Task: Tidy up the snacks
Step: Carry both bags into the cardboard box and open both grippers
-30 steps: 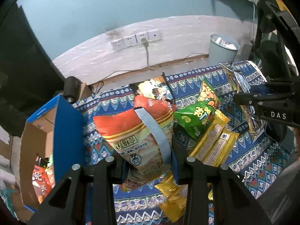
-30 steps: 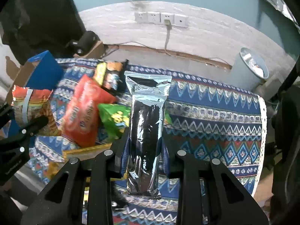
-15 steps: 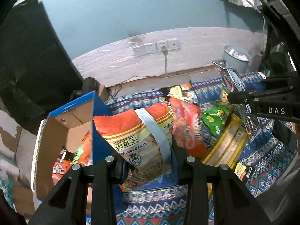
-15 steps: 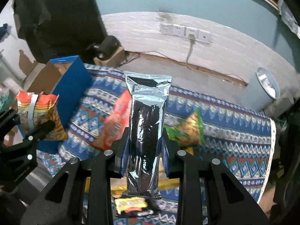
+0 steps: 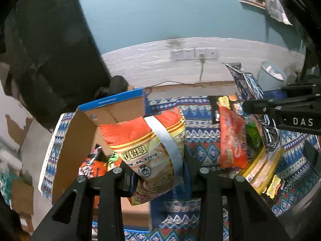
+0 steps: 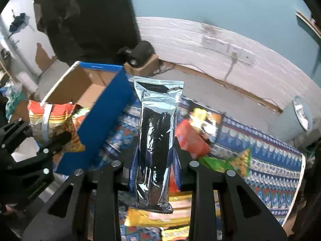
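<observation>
Orange snack bag (image 5: 148, 150) is sitting pinched in my left tool (image 5: 160, 172), seemingly over the cardboard box (image 5: 80, 140); my right tool (image 6: 155, 160) is clamping the silver packet (image 6: 158, 132).

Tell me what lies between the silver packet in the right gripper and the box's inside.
In the right wrist view, only the box's blue side wall stands between the silver packet and the inside; the orange bag hangs over the opening.
</observation>
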`<control>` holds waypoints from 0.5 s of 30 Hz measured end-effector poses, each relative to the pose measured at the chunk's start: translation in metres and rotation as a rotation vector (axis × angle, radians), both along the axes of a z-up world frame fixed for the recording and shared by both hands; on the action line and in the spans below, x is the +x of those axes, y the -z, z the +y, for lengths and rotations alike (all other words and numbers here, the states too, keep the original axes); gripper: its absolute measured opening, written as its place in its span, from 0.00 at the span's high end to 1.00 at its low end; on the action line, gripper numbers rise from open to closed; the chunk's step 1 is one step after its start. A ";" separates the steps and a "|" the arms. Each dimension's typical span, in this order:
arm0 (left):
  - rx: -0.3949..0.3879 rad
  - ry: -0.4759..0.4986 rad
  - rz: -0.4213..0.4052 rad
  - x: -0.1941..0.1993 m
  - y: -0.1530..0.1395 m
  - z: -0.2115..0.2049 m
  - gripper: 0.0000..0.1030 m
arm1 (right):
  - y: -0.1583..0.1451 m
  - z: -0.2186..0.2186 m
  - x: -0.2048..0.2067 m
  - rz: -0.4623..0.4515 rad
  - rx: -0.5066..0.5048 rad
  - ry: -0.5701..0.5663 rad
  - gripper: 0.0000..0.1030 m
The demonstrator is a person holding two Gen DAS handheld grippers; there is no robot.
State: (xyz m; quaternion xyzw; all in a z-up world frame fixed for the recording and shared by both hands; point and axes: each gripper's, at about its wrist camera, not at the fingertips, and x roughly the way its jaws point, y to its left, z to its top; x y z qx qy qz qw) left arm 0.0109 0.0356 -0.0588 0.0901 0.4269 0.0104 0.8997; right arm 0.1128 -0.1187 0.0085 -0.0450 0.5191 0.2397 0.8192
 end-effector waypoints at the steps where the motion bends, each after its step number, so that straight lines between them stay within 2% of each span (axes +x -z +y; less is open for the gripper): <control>1: -0.004 -0.009 0.000 0.001 0.000 0.006 0.65 | -0.001 0.007 0.000 0.000 0.003 -0.009 0.73; 15: -0.045 -0.132 0.013 -0.006 0.006 0.075 0.65 | -0.008 0.105 0.006 0.014 0.032 -0.153 0.73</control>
